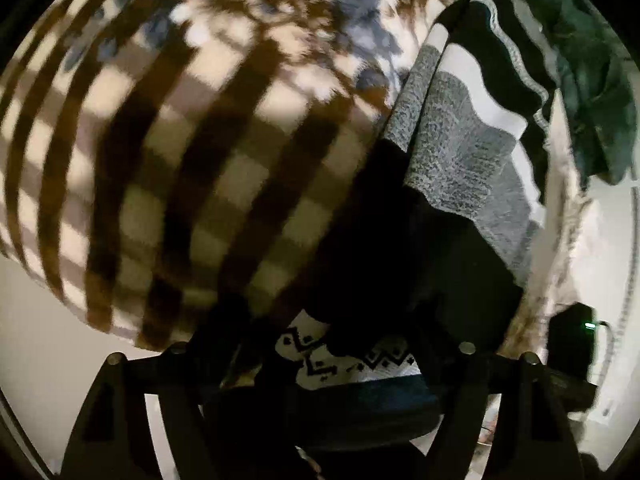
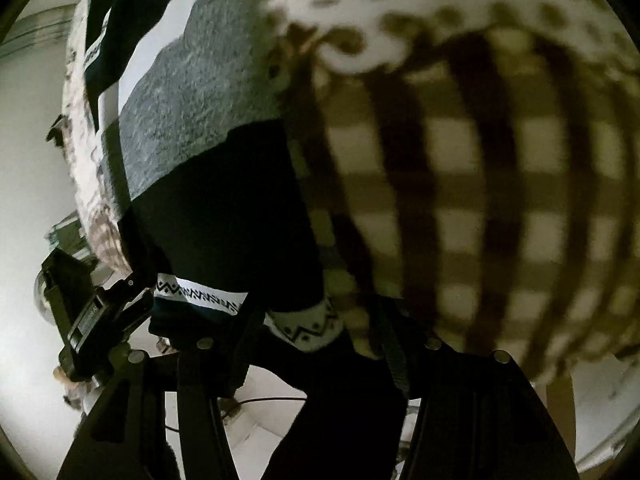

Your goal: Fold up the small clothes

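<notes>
**Garment hem held at both claws**

Left gripper (image 1: 352, 356) and right gripper (image 2: 304, 332) each look clamped on the patterned hem of the banded sweater (image 2: 192, 128), as far as the dim views allow. Its length runs away from both claws over the checked blanket (image 1: 168, 168). Only the right view shows the other gripper; only the left shows a dark green garment (image 1: 592, 80).

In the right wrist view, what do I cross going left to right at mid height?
Pale floor → fuzzy edge of the blanket → striped garment with grey, white and dark bands → checked blanket. Lower left, the left gripper meets the garment's patterned hem.
</notes>
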Available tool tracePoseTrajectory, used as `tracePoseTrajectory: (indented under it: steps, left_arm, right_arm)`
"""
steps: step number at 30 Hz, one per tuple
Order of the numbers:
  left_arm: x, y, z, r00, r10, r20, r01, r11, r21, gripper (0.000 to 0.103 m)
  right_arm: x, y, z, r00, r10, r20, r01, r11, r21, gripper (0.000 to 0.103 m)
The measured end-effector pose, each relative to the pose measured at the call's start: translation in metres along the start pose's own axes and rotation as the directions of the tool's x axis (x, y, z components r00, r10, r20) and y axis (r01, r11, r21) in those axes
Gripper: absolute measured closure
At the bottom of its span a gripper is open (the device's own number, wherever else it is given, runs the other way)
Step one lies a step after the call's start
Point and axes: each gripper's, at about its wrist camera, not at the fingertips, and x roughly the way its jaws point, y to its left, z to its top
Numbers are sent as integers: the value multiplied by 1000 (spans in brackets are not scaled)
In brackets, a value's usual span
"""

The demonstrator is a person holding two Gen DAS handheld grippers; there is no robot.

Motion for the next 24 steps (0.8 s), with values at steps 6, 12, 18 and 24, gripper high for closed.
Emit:
tracePoseTrajectory:
  steps: [6, 12, 18, 24]
  left_arm:
    - [-19, 11, -9, 1000, 9, -4, -9, 1000, 9, 26]
    - [-27, -15, -23, 989, 138, 56, -142, 987, 70, 90]
    - [-59, -14, -26, 984, 110, 142, -114, 993, 23, 99]
    - [-84, 6, -20, 981, 117, 154, -124, 992, 36, 100]
  right_arm:
    - [-7, -2, -8, 998, 8, 56, -7, 1000, -5, 58]
    - [-27, 7, -29, 993, -36, 110, 38, 999, -18, 94]
    - [-43, 39, -42, 988, -58, 142, 69, 995, -73, 96]
    - [-51, 49, -50, 991, -51, 123, 63, 994, -92, 96]
